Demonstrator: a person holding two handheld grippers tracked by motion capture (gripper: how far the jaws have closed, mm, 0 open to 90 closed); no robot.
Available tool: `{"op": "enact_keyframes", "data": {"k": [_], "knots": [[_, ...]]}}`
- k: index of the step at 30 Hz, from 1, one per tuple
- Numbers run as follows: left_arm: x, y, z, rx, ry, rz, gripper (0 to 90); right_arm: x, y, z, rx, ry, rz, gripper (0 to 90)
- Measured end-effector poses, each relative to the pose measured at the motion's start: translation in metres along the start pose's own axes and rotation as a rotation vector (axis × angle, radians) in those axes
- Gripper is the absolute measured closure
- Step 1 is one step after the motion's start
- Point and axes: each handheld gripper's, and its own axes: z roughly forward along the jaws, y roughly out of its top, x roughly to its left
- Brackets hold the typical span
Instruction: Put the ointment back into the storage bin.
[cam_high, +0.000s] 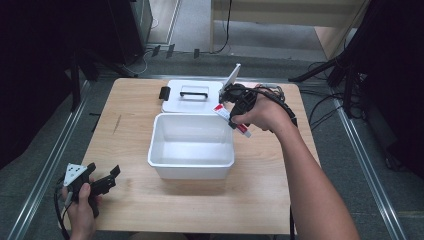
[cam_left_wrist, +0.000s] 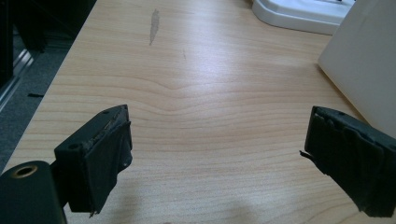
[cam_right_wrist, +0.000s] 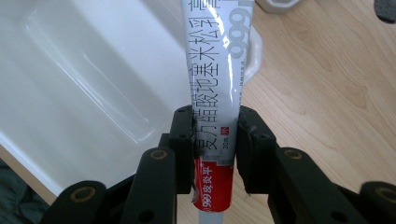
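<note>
One tube (cam_right_wrist: 215, 93) clamped in right gripper (cam_right_wrist: 215, 135), one box (cam_high: 191, 145), left gripper (cam_left_wrist: 217, 154) wide.

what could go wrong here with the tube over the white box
The right gripper pinches the tube near its red end, so most of it sticks out past the jaws; it could swing or slip as it moves. In the high view the tube sits at the corner rim of the white box, so a release now might catch the edge and fall onto the table. Squeezing a soft tube could also dent it.
</note>
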Motion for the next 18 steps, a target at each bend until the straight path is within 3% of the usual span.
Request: {"op": "enact_keyframes", "data": {"k": [9,18], "knots": [[0.000,0.000,0.000,-0.001,0.000,-0.001,8.1,0.016,0.013,0.006,0.004,0.030,-0.056,71.3],[0.000,0.000,0.000,-0.001,-0.002,0.002,8.1,0.032,0.025,0.008,-0.014,0.062,-0.144,71.2]]}}
